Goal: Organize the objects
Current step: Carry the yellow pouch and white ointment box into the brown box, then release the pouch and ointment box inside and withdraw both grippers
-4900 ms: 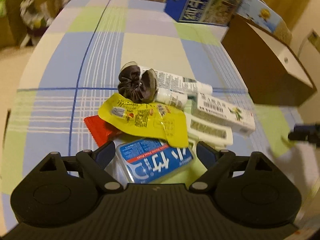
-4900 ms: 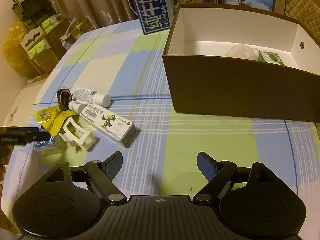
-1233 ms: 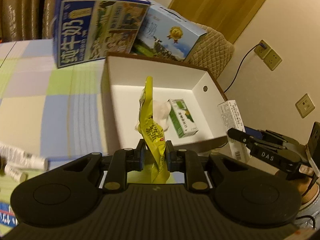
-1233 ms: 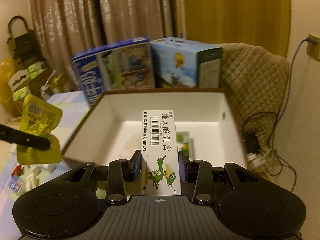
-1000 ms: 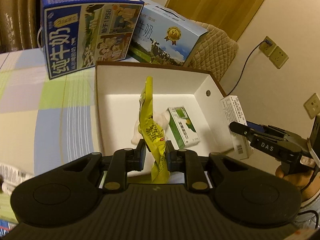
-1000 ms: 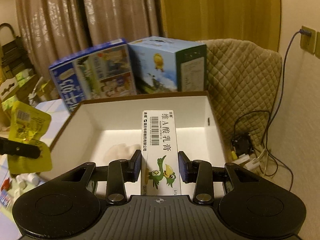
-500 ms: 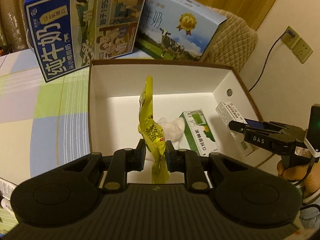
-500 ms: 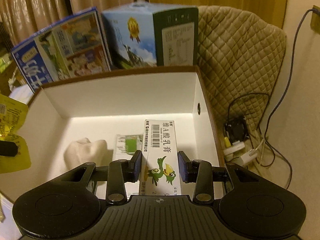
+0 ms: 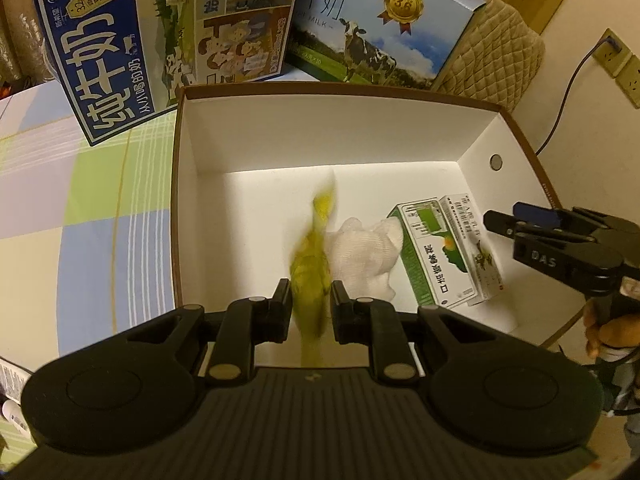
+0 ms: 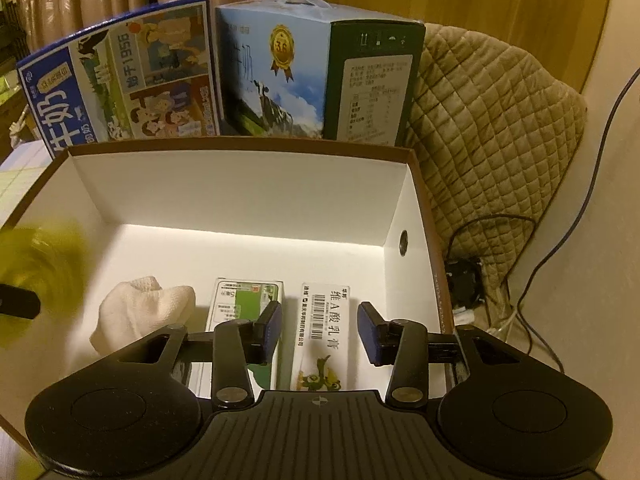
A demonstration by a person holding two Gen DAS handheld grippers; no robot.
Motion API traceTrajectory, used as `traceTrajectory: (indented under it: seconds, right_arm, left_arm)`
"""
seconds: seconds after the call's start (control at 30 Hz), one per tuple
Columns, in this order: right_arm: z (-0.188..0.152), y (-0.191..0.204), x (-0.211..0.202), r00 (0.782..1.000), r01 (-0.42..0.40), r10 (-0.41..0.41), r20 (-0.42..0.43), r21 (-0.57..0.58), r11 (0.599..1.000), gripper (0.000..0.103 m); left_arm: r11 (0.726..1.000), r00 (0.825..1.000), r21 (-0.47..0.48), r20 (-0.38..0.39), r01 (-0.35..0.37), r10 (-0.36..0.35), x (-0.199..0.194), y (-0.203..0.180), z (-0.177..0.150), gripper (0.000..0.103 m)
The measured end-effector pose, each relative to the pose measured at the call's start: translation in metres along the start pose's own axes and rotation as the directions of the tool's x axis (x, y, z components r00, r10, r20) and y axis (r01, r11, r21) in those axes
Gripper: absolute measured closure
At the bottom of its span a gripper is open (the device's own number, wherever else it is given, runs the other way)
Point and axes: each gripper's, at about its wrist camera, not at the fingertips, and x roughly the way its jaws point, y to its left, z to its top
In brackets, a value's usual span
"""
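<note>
The left gripper [image 9: 310, 306] hangs over the near edge of the open brown box [image 9: 516, 132], its fingers parted a little, with the yellow packet [image 9: 314, 256] between them showing only as a motion-blurred streak, so whether the pads touch it cannot be told. In the right wrist view the same packet is a yellow smear [image 10: 36, 268] at the left edge, over the box's left wall. The right gripper [image 10: 318, 330] sits above the right part of the box with its blue-padded fingers spread apart and holding nothing; the white ointment carton [image 10: 322, 336] lies flat on the box floor directly beneath the gap. Just left of it, side by side, lies a green-and-white medicine box [image 10: 244, 304], and left of that a crumpled white cloth [image 10: 140, 308]. In the left wrist view a hand [image 9: 604, 330] grips the right gripper's handle at the right edge. Behind the box stand two milk cartons, a dark blue one [image 9: 160, 28] and a light blue one [image 9: 380, 20] with a cow and a gold medal. The box rests on a checked cloth [image 9: 88, 200] covering the counter, and a quilted beige chair back [image 10: 492, 128] rises beyond on the right.
</note>
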Motion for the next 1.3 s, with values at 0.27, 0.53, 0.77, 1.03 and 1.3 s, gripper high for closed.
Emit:
traceTrajectory:
  seconds: [0.27, 0.53, 0.77, 1.03, 1.3]
  right_arm:
    - [-0.005, -0.001, -0.021, 0.998, -0.048, 0.047, 0.032, 0.041, 0.998, 0.060]
    - [-0.015, -0.005, -0.055, 0.992, -0.114, 0.108, 0.058, 0.112, 0.987, 0.054]
    - [-0.029, -0.004, -0.088, 0.986, -0.157, 0.147, 0.077, 0.143, 0.977, 0.049]
    - [-0.045, 0.009, -0.122, 0.979, -0.188, 0.173, 0.103, 0.162, 0.969, 0.048]
    - [-0.056, 0.028, -0.149, 0.975, -0.206, 0.188, 0.118, 0.167, 0.964, 0.048]
  left_arm:
    - [1.000, 1.000, 0.018, -0.003, -0.019, 0.019, 0.006, 0.001, 0.002, 0.082]
    - [0.997, 0.998, 0.063, 0.059, -0.042, 0.038, -0.017, -0.004, 0.002, 0.051]
    - [0.997, 0.992, 0.064, 0.118, -0.043, 0.035, -0.051, -0.004, -0.012, 0.033]
    - [0.997, 0.986, 0.046, 0.161, -0.058, 0.050, -0.090, 0.003, -0.040, 0.024]
    - [0.997, 0.979, 0.017, 0.190, -0.080, 0.075, -0.122, 0.014, -0.069, 0.017]
